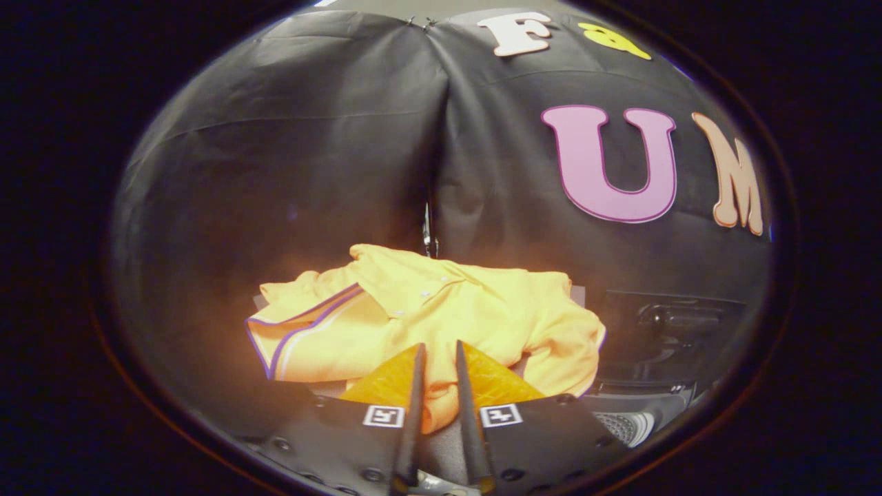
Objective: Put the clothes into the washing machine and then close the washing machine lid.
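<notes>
Right up close, the gripper [437, 355] has its two fingers [415, 399] drawn in to a narrow slot, and a fold of the yellow shirt [427, 310] sits pinched in that slot, cloth pressed by both fingers. Just ahead of the fingertips the shirt spreads out wide in a rumpled heap, one sleeve [303, 337] with purple and white trim lying off to the left, the button placket [431, 289] running up the middle, the collar at the far side. The heap rests on a dark surface; what lies directly under it I cannot tell. Off to the right of the shirt, a little beyond the fingers, there's a dark moulded panel [672, 331] with a recessed shape in it, and nearer, a pale perforated part [623, 427] curving beside the right finger; whether these belong to the washing machine is hard to say. Beyond it all stands the black cloth wall [289, 158], its seam [437, 138] rising straight behind the shirt.
</notes>
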